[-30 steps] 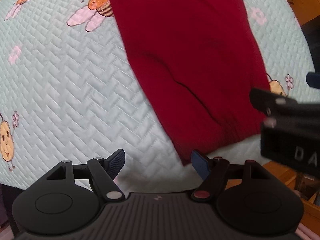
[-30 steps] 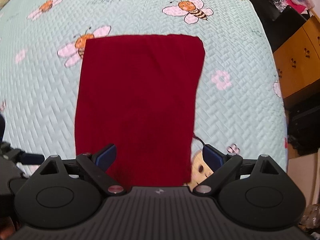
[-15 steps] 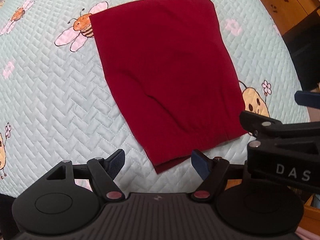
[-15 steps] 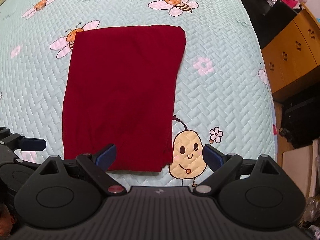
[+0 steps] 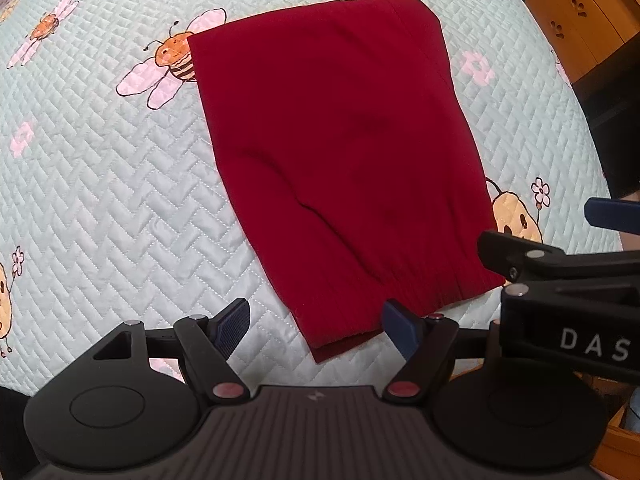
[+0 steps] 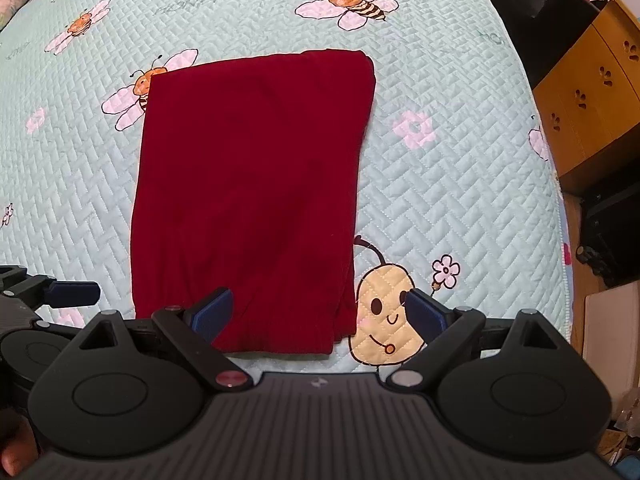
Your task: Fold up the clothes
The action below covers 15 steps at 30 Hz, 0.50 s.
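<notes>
Left wrist view: left gripper [image 5: 316, 326] wide apart, empty, above the near corner of the folded red garment [image 5: 340, 152] on the bee-print quilt [image 5: 100, 180].

Right wrist view: right gripper [image 6: 318, 314] likewise spread, holding nothing (garment hem [image 6: 276, 340] just below); orange cabinet [image 6: 592, 92] beyond the bed.

Folded garment [image 6: 252, 196] flat on the quilt [image 6: 460, 200], nearer its front edge than its far one, covering part of a printed bee [image 6: 140, 92] at the far left corner. Both grippers above the front edge: left gripper [image 5: 316, 326] over the garment's near left corner, right gripper [image 6: 320, 312] over its near right corner. Cabinet [image 6: 592, 92] off the quilt's right edge.
</notes>
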### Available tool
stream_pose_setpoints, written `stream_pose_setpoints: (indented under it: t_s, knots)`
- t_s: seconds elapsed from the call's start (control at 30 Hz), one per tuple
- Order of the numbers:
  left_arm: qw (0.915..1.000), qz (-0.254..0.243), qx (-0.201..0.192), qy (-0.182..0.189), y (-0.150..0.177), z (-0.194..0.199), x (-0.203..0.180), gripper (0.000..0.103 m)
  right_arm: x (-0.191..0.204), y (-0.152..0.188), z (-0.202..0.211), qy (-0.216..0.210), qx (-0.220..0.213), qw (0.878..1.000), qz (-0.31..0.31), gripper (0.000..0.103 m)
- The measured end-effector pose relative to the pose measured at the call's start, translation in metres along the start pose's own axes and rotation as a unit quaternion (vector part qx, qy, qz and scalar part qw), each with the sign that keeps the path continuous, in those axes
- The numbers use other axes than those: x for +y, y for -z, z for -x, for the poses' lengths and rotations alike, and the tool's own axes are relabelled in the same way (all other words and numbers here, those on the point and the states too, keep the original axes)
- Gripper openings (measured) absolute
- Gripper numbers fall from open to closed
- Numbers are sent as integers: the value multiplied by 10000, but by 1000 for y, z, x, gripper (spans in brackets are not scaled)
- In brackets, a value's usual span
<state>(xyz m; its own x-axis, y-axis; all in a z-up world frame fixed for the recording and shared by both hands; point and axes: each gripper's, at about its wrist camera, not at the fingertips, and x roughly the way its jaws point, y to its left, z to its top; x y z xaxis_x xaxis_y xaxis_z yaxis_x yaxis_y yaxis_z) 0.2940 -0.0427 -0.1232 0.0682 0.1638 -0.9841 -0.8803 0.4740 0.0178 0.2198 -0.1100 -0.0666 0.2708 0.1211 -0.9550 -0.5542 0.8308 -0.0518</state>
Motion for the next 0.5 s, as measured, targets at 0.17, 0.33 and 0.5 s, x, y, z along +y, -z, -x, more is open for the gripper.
stream_pose_setpoints:
  t_s: [0.17, 0.33, 0.5]
  knots:
    - [9997, 28, -54, 233, -3, -6, 12, 76, -5, 0, -5, -207, 17, 9997, -141, 93]
    - [9962, 544, -236, 640, -6, -19, 58, 76, -29, 9, -16, -722, -104, 9950, -689, 93]
    - [9746, 1760, -348, 1338, -12, -46, 121, 76, -73, 23, -45, -1587, -410, 9703, -1780, 93]
